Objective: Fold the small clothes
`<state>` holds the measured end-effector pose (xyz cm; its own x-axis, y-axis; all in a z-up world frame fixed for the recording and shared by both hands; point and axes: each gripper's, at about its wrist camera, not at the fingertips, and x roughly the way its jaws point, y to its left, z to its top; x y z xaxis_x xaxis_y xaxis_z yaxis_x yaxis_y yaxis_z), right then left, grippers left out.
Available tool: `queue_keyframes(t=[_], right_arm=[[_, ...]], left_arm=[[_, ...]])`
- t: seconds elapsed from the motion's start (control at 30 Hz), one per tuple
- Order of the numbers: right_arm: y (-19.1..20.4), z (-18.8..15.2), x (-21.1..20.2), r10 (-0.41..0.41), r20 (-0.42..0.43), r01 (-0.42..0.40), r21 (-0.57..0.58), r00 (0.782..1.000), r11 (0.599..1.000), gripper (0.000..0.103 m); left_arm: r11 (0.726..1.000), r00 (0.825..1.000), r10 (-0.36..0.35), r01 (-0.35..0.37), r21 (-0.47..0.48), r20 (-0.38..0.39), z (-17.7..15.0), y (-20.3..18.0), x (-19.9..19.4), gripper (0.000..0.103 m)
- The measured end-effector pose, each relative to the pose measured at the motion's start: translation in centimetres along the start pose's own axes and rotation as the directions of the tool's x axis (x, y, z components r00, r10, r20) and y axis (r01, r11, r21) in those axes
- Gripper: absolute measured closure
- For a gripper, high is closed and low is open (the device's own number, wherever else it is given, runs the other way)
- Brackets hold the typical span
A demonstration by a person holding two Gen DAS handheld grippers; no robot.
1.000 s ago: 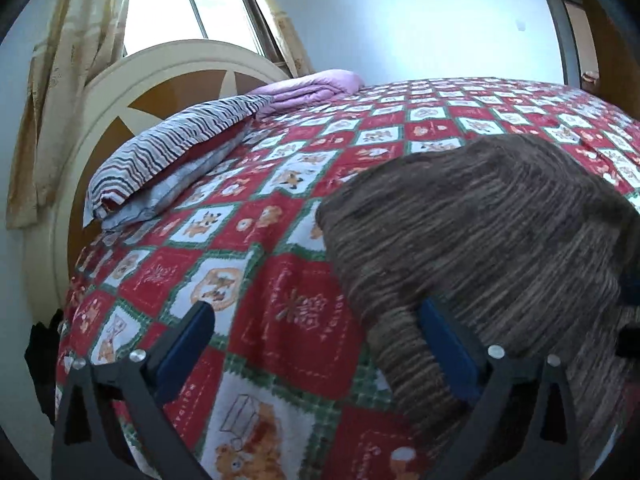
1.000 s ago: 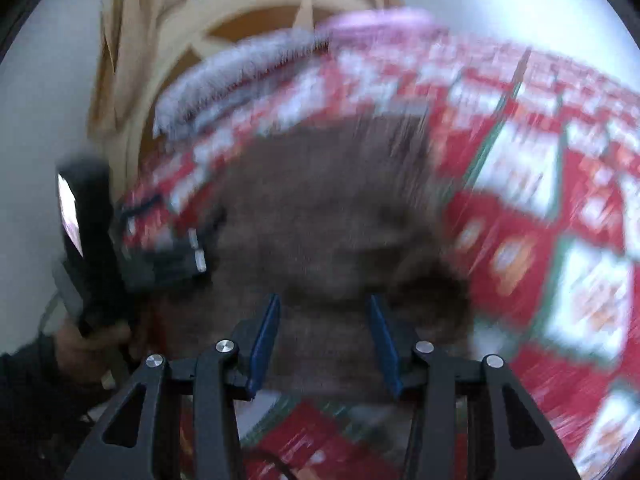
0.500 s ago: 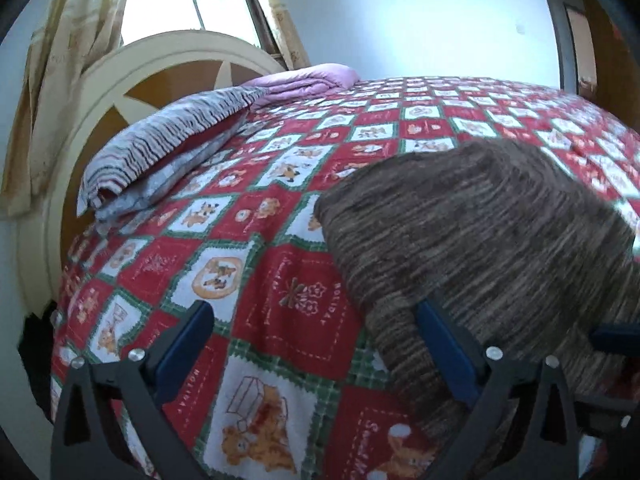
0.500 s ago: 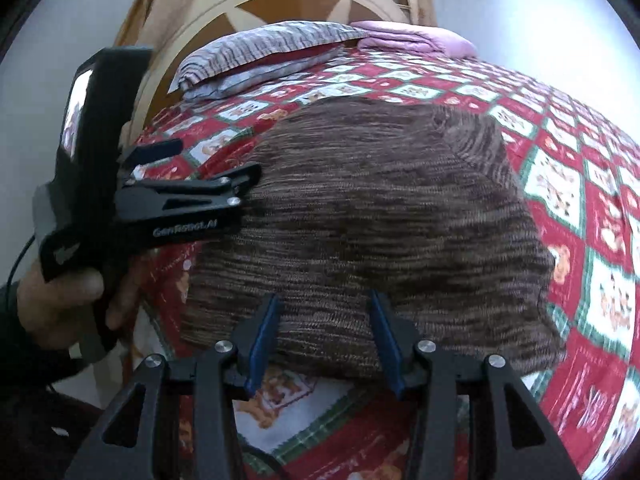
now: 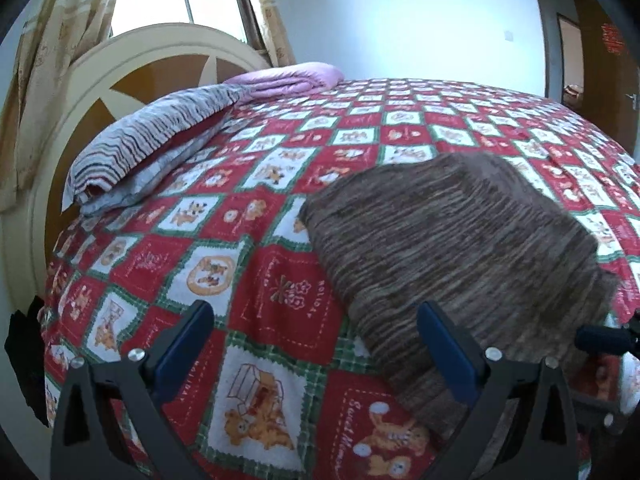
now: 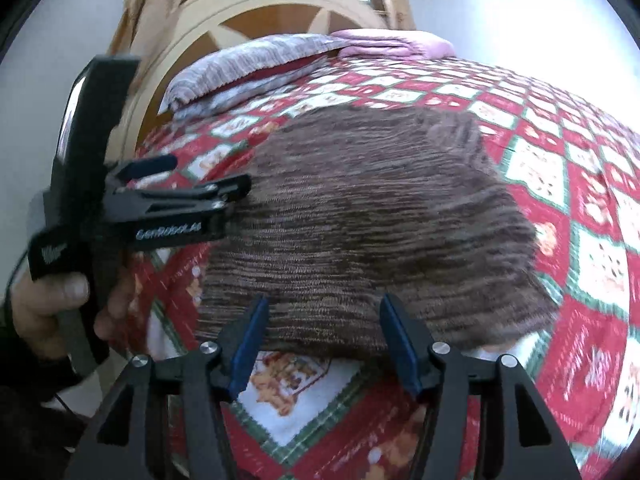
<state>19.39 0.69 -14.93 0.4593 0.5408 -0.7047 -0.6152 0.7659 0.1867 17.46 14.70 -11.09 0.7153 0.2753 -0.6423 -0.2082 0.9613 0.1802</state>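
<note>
**Brown knit lying folded on the bed, both grippers empty**

Readable writing first: the left gripper (image 6: 188,188), seen from the right wrist cam, has "GenRobot.AI" printed along its black arm. The quilt (image 5: 280,292) has a red square that says "HOLIDAY", and a near one looks like "Sweet Memories", though that's partly cut off.

Compared to half a second ago, the left gripper sits a bit farther up the sweater's left edge, and the right cam has tipped so less of the near quilt shows past the knit. The sweater (image 6: 372,232) itself hasn't really shifted.

Fingers: the left gripper (image 5: 316,344) is spread wide, holding nothing, its right finger (image 5: 448,352) over the sweater's (image 5: 460,248) near left edge. The right gripper (image 6: 324,344) is moderately open, also empty, tips right at the near hem.

The sweater lies flat on the near side of the bed, with the striped pillow (image 5: 152,140) far left.
</note>
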Motion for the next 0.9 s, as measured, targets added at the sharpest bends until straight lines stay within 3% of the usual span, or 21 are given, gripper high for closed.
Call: queue_keyframes(t=[0.07, 0.17, 0.33, 0.5, 0.9], right_arm=[[0.0, 0.0, -0.7, -0.048, -0.003, 0.048, -0.001, 0.999, 0.999, 0.044], [0.1, 0.5, -2.8, -0.110, 0.059, 0.110, 0.011, 0.992, 0.994, 0.044], [0.9, 1.5, -6.3, -0.152, 0.151, 0.151, 0.016, 0.977, 0.988, 0.044], [2.1, 1.7, -8.6, -0.235, 0.228, 0.242, -0.005, 0.945, 0.970, 0.043], [1.6, 1.7, -10.8, -0.246, 0.284, 0.242, 0.051, 0.927, 0.969, 0.043]], left_arm=[[1.000, 1.000, -0.021, 0.021, 0.000, 0.014, 0.3, -0.1, -1.0, 0.000], [0.999, 0.997, -0.045, 0.045, 0.003, 0.057, 0.7, -0.1, -2.8, 0.000], [0.997, 0.990, -0.071, 0.072, 0.000, 0.125, 1.6, 0.1, -5.6, 0.000], [0.996, 0.981, -0.083, 0.085, -0.004, 0.174, 2.3, 0.4, -7.4, 0.000], [0.996, 0.978, -0.090, 0.091, -0.001, 0.188, 2.3, 0.0, -8.2, 0.000]])
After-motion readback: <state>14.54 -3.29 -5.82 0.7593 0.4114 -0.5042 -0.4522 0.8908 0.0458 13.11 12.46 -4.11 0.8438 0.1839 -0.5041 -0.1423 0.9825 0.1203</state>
